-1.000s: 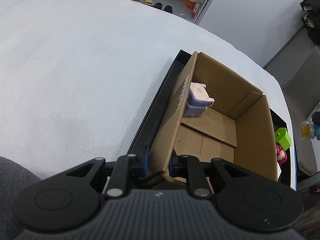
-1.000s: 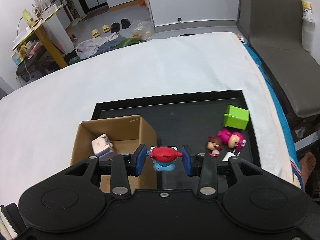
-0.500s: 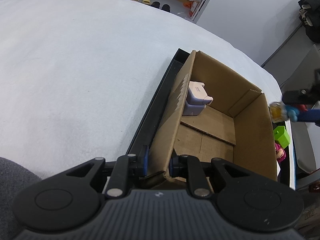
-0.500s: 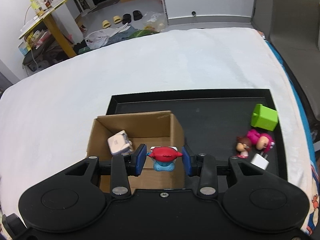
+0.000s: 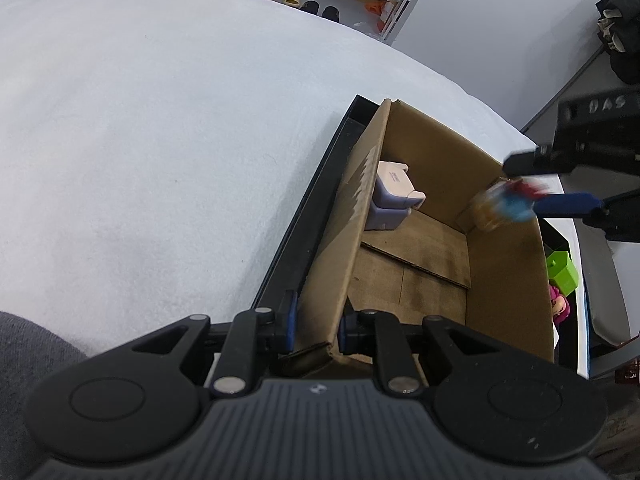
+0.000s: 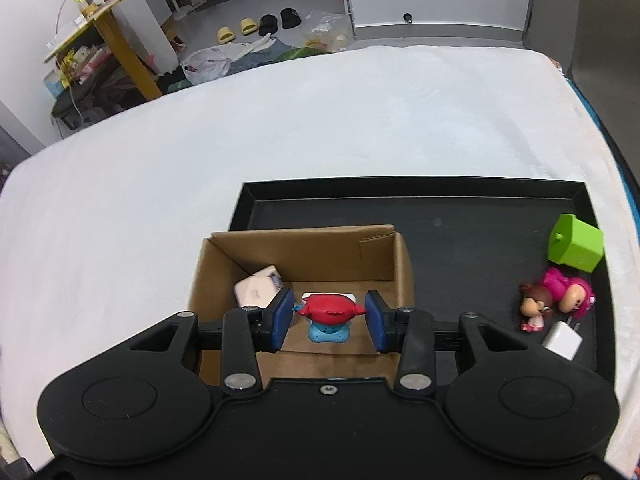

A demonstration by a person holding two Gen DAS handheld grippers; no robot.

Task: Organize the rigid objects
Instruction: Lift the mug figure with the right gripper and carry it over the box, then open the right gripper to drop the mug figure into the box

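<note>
A white, fleecy cover [image 6: 320,120] is spread over the wide surface, and a bare floor with slippers [image 6: 236,29] and a yellow-legged table [image 6: 120,36] is seen beyond it. A black tray [image 6: 460,208] is set on the cover, and an open cardboard box [image 6: 304,248] stands on the tray at its left end.

The near left wall of the box is pinched by the left gripper [image 5: 314,326], one blue pad outside and one inside, the jaws drawn almost fully together on the cardboard.

The right gripper [image 6: 329,320] is held above the open top of the box. A small figurine with a red top and a blue base [image 6: 329,316] is seen between its blue pads. The jaws have just been opening, and a narrow gap shows on each side of the figurine, so it is no longer pressed. In the left wrist view the figurine [image 5: 508,204] is blurred, at the box's far right rim.

Inside the box, against its left wall, a pale, blocky charger-like item [image 6: 256,290] is lying. To the right of the box, on the tray floor, a green cube-shaped toy [image 6: 576,248] is found, with two small dolls [image 6: 556,300] just nearer than it and a white plug adapter [image 6: 562,340] nearest the tray's right corner.
</note>
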